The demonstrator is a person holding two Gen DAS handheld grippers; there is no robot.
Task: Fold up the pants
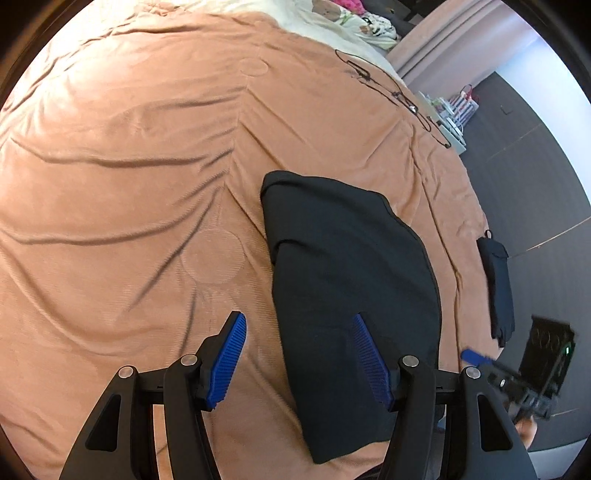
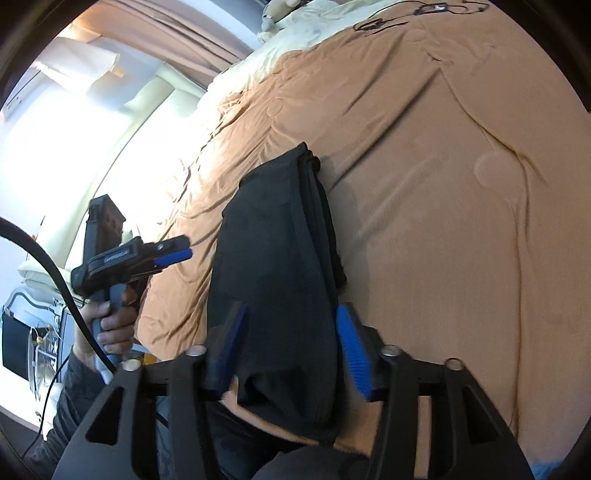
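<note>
Pants (image 1: 351, 280) are lying folded into a narrow black bundle on the orange bedspread (image 1: 129, 166), near its front edge. Nearest the pants, the right gripper (image 2: 291, 347) is hanging just above the bundle's near end with its jaws standing about half open; the cloth is showing between the blue pads (image 2: 351, 354), but neither pad is pressing on it, so nothing is being held. The left gripper (image 1: 299, 354) is hovering beside the pants, likewise about half open and empty, with one pad over the black cloth and the other over the bedspread.

The fold is appearing nearly complete, with layered edges stacked along one long side of the pants. For the step in hand, lifting the right gripper straight clear is advisable, so that the pads are not dragging the top layer. Any final smoothing is best done from the folded end outward.

Beyond the pants, a black cable (image 1: 388, 85) is lying on the bedspread, and a cream pillow (image 2: 295, 33) is resting farther off.
</note>
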